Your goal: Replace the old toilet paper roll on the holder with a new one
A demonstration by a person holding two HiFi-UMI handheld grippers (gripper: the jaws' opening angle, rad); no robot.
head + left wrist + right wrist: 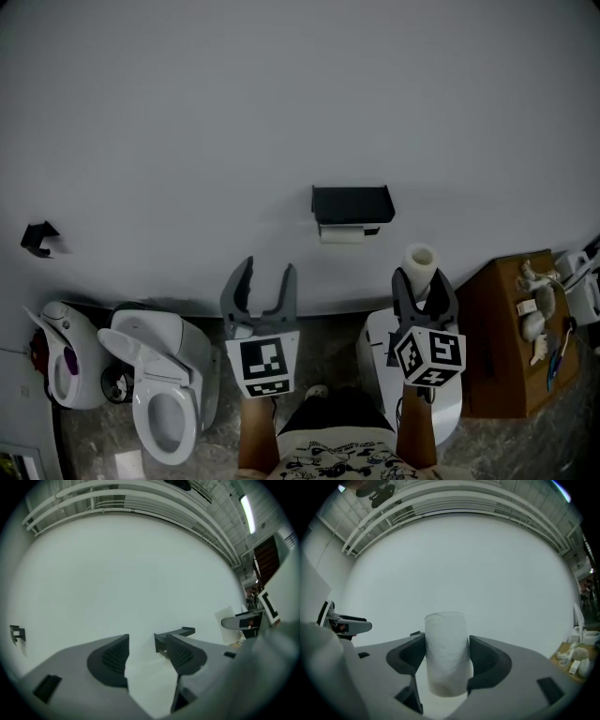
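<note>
Your right gripper [446, 644] pinches the new roll [446, 630], only its top showing in the head view; your left gripper [147, 645] sits spread. On the white wall [281, 94], the old roll [341, 234] peeks beneath the holder [352, 202].

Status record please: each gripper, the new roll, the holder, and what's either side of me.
left gripper: jaws apart, nothing between them, faces the wall
right gripper: jaws closed on new toilet paper roll, held upright
holder: black, on the wall, ahead between the two grippers
roll on holder: white, in place under the holder
swap: not yet done
left side: toilet, lid up
right side: wooden cabinet
</note>
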